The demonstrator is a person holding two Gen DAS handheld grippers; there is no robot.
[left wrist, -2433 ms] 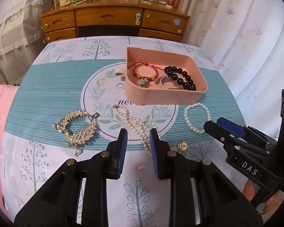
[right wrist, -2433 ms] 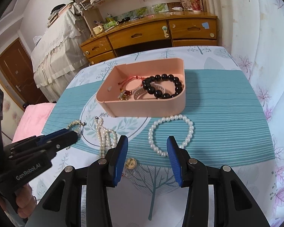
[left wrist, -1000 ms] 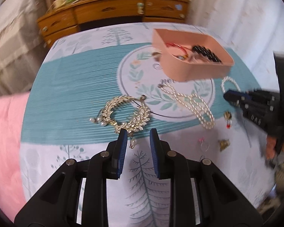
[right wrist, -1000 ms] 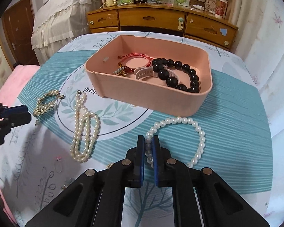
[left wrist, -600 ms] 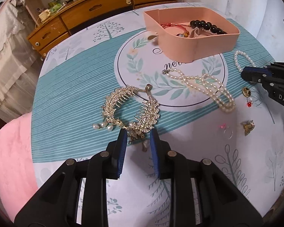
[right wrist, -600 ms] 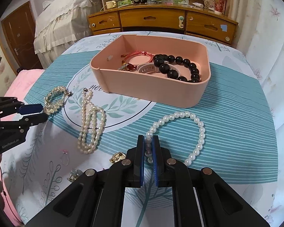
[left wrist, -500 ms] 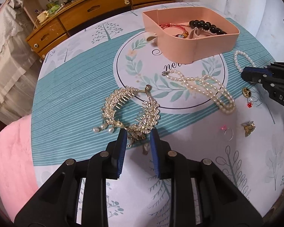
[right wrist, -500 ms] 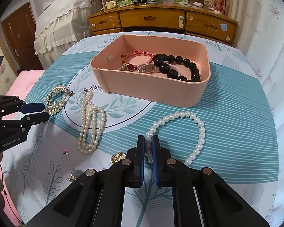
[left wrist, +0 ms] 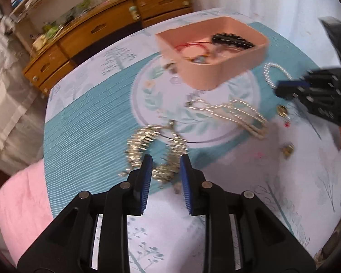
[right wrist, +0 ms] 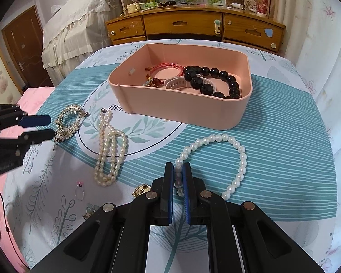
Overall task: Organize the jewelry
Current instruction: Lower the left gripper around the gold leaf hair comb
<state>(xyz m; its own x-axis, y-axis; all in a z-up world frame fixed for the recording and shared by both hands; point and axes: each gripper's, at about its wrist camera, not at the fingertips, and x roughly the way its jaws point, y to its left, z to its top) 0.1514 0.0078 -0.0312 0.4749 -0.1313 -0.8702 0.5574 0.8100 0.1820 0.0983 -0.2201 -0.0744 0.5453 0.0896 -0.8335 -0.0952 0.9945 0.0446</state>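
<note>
Behind the table we see a wooden dresser (right wrist: 193,26) and a draped bed, and on the leaf-print tablecloth (right wrist: 284,159) our jewelry lies scattered near the pink tray (right wrist: 216,113). Our right gripper (right wrist: 178,177) has its fingers pinched on the near-left beads of the pearl bracelet (right wrist: 238,157), which lies just in front of the tray. Our left gripper (left wrist: 164,173) has its fingers spread around the edge of the gold hair comb (right wrist: 68,122), not closed on it; that view is blurred.

To do this well, we judge we should lift the bracelet high enough for the hanging loop to clear the tray wall, then release over its bare floor. The comb needs a firm bite on its spine, since the dangling pearls may snag.

We count one pearl bracelet, one long pearl necklace (right wrist: 110,145), one comb, one ring (right wrist: 79,191), and two small gold pieces outside; inside, one black bead bracelet (right wrist: 216,82), one red cord bracelet (right wrist: 168,67), one pale strap.
</note>
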